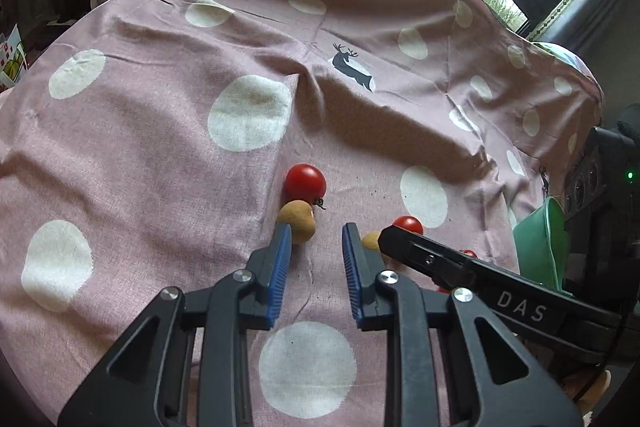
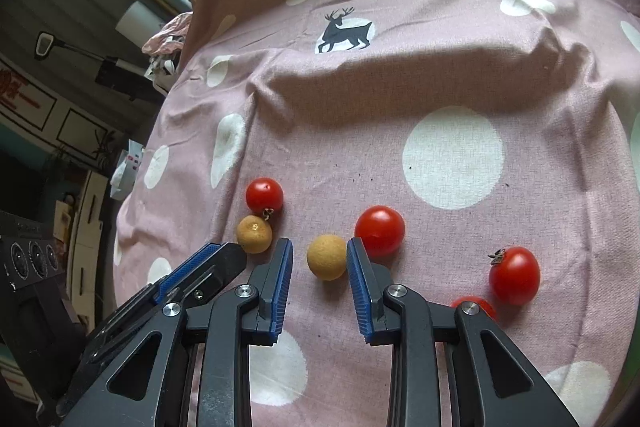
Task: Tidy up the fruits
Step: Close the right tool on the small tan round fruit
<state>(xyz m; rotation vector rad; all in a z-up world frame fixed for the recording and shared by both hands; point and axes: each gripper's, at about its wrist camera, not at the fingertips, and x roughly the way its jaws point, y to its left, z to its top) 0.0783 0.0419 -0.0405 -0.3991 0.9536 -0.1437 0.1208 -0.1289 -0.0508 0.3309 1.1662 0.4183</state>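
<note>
Reaching low over the pink spotted cloth (image 2: 452, 67), the right gripper (image 2: 319, 242) has its jaws set either side of a tan round fruit (image 2: 326, 259) near the cloth's near edge. The right pad sits at the fruit's side while a sliver of cloth shows at the left pad, so I judge it bracketed but not yet pinched. The left gripper (image 1: 316, 231) is drawn in narrow and empty, with only bare cloth between its pads. Its left fingertip is just beside a second tan fruit (image 1: 297, 227), which touches a stalked tomato (image 1: 305, 182).

The main risk is that a one-sided squeeze pops the smooth fruit forward, or nudges the large tomato (image 2: 379, 229) pressed behind the right finger so that it rolls along the soft, creased cloth. The two tools are also close together, so they could knock each other.

Only the right wrist view shows the bracketed fruit whole, plus a far-right tomato (image 2: 514, 275) and another half-hidden tomato (image 2: 474, 303) behind the finger. Only the left wrist view shows the green bowl (image 1: 540, 247) at the cloth's right edge, probably the place the fruit should go.
</note>
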